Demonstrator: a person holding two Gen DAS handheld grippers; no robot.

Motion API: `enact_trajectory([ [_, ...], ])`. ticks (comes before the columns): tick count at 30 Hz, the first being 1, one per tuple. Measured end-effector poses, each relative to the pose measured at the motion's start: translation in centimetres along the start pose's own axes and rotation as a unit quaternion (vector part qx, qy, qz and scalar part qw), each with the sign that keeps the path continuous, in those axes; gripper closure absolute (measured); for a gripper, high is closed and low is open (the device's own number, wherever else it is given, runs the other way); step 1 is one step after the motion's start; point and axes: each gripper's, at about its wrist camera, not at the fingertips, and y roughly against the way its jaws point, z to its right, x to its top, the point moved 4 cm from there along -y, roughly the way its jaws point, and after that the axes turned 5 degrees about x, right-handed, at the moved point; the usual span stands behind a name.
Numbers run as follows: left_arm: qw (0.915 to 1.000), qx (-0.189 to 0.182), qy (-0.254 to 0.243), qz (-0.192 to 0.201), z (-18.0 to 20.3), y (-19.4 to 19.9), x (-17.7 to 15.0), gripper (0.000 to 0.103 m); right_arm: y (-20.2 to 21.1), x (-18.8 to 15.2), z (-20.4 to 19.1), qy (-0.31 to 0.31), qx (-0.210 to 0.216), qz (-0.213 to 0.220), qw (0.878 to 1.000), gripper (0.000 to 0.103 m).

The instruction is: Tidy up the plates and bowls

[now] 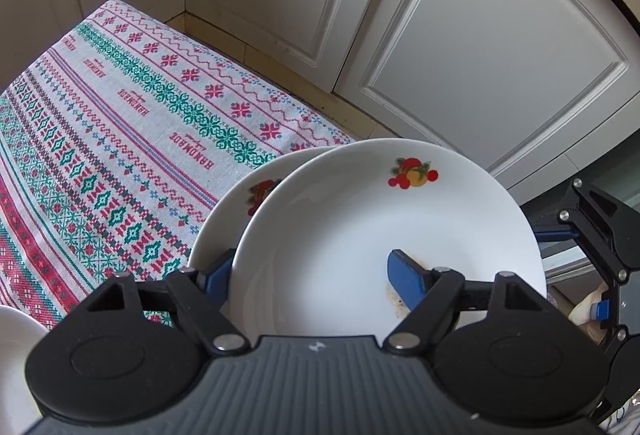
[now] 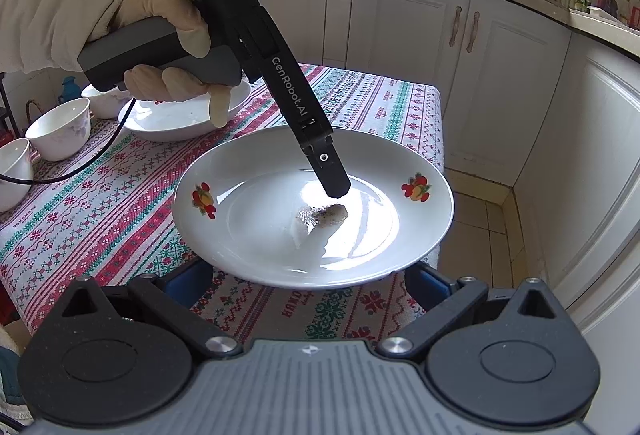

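The plate (image 2: pixel 312 227) sits on the table (image 2: pixel 100 219) near its corner, with a brown smear (image 2: pixel 320 215) in the middle. In the left view a second plate (image 1: pixel 224 219) peeks out from under it at 10 o'clock.

The left tongs (image 1: pixel 314 277) are released. One finger is inside the plate and one is outside its rim, not squeezing. A gloved hand (image 2: pixel 168 35) holds them.

The right tongs (image 2: pixel 308 285) are spread wide at the plate's 6 o'clock edge. The plate hides their tips, and they grasp nothing.

A third plate (image 2: pixel 176 123) is at 10 o'clock and bowls (image 2: pixel 60 131) are at 9 o'clock. Cupboards (image 2: pixel 500 75) stand at 2 o'clock.
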Motion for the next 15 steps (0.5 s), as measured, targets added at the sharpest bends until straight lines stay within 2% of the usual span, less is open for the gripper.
enact_trajectory([
  [8, 0.9997, 0.016, -0.016, 0.001, 0.7, -0.2, 0.1, 0.02, 0.4, 0.0, 0.1, -0.008, -0.002, 0.003, 1.0, 0.0],
  [12, 0.9999, 0.011, -0.001, 0.001, 0.5, -0.2, 0.2, 0.019, 0.6, 0.0, -0.2, -0.005, -0.003, 0.004, 1.0, 0.0],
  [15, 0.9994, -0.006, 0.033, -0.001, -0.3, 0.0, 0.4, 0.019, 0.7, 0.0, -0.2, -0.007, 0.001, 0.008, 1.0, 0.0],
])
